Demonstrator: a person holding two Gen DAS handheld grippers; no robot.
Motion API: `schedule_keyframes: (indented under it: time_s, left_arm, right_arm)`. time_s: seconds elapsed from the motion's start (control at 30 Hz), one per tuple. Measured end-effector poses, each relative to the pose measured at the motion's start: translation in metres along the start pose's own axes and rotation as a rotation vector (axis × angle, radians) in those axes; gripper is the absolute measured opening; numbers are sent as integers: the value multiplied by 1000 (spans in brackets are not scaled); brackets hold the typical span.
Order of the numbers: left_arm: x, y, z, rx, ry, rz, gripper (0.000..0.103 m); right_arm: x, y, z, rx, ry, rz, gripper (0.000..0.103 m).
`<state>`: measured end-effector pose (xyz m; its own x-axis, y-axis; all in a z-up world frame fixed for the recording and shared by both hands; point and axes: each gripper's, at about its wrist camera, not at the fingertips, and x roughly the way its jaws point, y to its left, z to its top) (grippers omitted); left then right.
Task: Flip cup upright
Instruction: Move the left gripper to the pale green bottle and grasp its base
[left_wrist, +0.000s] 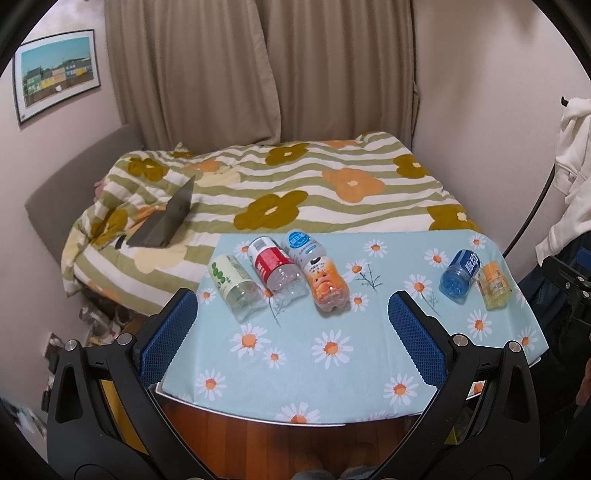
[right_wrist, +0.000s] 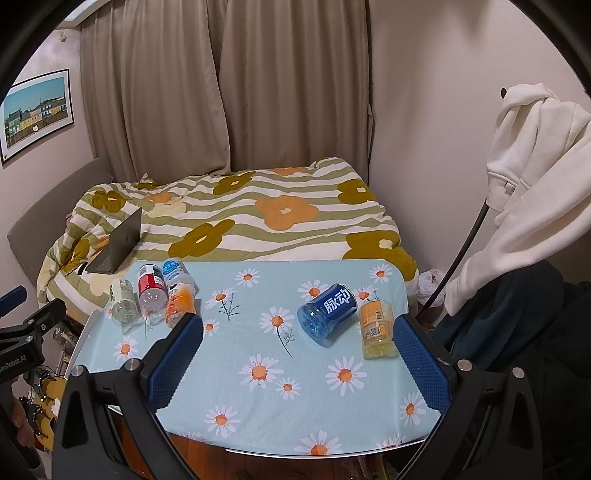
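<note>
Right wrist view, item one: blue cup (right_wrist: 327, 309), a cut-down plastic bottle with a blue label in white characters, lying on its side on the daisy-print tablecloth (right_wrist: 258, 332), right half of the table, ribbed base toward the camera. Nearest to the right gripper (right_wrist: 295, 354), which hangs above the near table edge with its tongs spread wide and nothing between them.

Handling, judged: thin clear plastic, apparently empty, so very light and springy; walls would dent under a hard squeeze, and the round body will likely roll on the cloth if nudged. Best hold looks to be across the labelled mid-body, pads on opposite sides, grip moderate.

Item two: orange-label cup (right_wrist: 377, 328), just beside the blue one on its right, also on its side, base toward the camera. Whether they touch cannot be told.

Items three to six, left wrist view: green-label cup (left_wrist: 236, 286), red-label cup (left_wrist: 275, 267), white-and-blue cup (left_wrist: 304, 245) and orange printed cup (left_wrist: 327, 288), all toppled in a close cluster at the table's far left. Left gripper (left_wrist: 291, 325) hovers before them, tongs likewise wide apart, empty.

Surroundings: bed with flowered striped quilt (left_wrist: 295, 184), laptop (left_wrist: 166, 221) on it, curtains (right_wrist: 221, 92), white hoodie (right_wrist: 535, 166) hanging right.
</note>
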<state>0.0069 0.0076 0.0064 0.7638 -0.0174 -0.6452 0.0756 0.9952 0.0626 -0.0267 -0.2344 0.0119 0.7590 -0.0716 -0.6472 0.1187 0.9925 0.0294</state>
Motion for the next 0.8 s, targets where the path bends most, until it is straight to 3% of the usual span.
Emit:
schedule_keyframes:
  time_s: [0.43,0.67,0.8]
  left_arm:
    - [24,12,1,-97,111,103,103]
    - [72,43,4,-158,208,118,103]
    - [115,62,10,-177,277,106,103]
  right_arm:
    - [27,2,6,-97,45,86,103]
    - [61,6,7,-70,119,117,103]
    - [81,13,10,-57,144,83,103]
